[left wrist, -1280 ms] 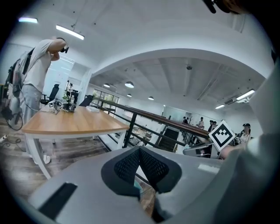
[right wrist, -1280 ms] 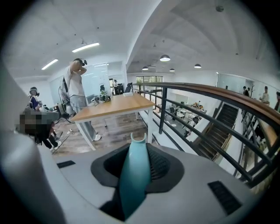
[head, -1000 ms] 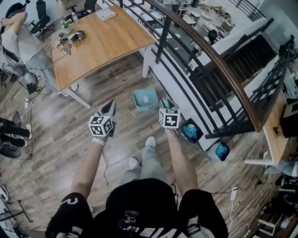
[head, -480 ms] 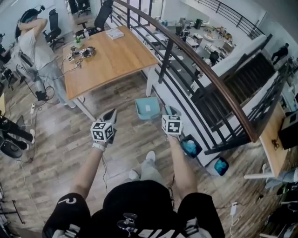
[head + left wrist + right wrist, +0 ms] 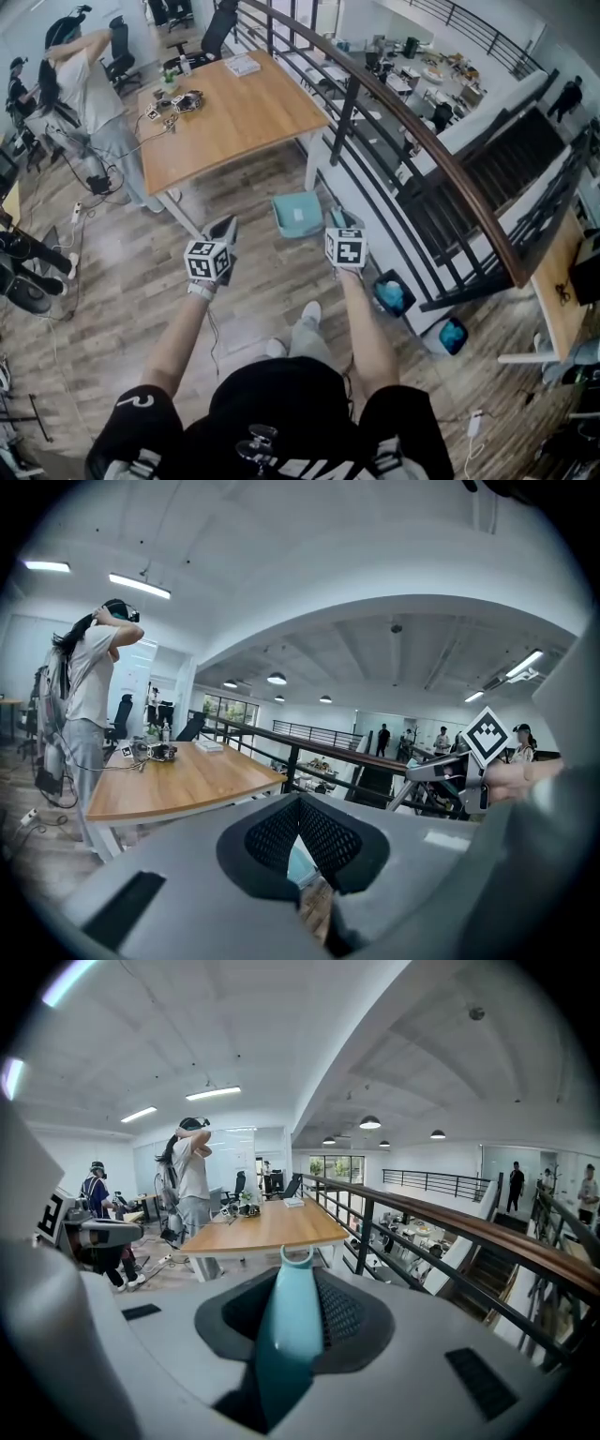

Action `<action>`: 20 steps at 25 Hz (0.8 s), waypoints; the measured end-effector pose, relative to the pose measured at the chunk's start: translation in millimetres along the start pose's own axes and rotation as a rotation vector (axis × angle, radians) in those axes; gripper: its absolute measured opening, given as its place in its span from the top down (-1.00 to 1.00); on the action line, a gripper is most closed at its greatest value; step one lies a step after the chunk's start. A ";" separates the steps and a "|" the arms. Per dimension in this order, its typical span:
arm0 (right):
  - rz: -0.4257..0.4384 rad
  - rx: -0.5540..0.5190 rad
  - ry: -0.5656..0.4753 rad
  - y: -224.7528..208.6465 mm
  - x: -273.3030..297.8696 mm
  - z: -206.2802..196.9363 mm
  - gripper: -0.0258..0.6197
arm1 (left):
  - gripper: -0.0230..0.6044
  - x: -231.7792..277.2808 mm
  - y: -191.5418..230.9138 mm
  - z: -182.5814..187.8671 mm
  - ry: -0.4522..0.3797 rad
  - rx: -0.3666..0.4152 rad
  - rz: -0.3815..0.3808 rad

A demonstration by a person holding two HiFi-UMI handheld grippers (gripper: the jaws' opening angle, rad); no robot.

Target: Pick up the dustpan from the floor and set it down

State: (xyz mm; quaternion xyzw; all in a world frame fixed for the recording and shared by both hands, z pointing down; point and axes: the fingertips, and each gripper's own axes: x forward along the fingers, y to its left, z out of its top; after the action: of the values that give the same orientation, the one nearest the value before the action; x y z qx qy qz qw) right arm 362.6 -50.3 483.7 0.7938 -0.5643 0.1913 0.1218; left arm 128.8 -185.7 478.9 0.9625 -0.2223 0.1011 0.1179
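Observation:
The teal dustpan (image 5: 296,214) hangs above the wooden floor, ahead of my feet. Its teal handle (image 5: 291,1326) runs up between the jaws of my right gripper (image 5: 298,1269), which is shut on it; the looped end sticks out past the tips. In the head view the right gripper (image 5: 339,223) is just right of the pan. My left gripper (image 5: 225,228) is held level with it, a little left of the pan and not touching it. In the left gripper view the left gripper (image 5: 300,810) has its pads meeting at the tips with nothing held.
A wooden table (image 5: 234,112) stands ahead on the left, with a person (image 5: 89,94) beside it. A dark railing (image 5: 412,141) runs diagonally on the right. Two dark bins with teal contents (image 5: 389,293) (image 5: 452,335) sit by its base.
Both grippers and the dustpan have risen a little above the floor. The right gripper keeps its hold on the handle.

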 end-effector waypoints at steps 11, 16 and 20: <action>0.095 -0.078 0.043 56.8 36.9 -16.4 0.63 | 0.93 -41.6 48.6 -25.7 0.006 -0.046 0.117; 0.154 -0.123 0.072 99.5 56.7 -26.3 0.63 | 0.93 -74.1 83.0 -43.9 0.007 -0.088 0.199; 0.208 -0.149 0.086 136.2 75.7 -32.8 0.63 | 0.93 -96.6 107.6 -56.4 0.003 -0.119 0.252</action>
State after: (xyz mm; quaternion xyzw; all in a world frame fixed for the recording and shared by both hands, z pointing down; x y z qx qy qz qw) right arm 250.7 -146.6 543.4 0.7109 -0.6504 0.1943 0.1842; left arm -12.9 -225.3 528.2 0.9181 -0.3469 0.1033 0.1614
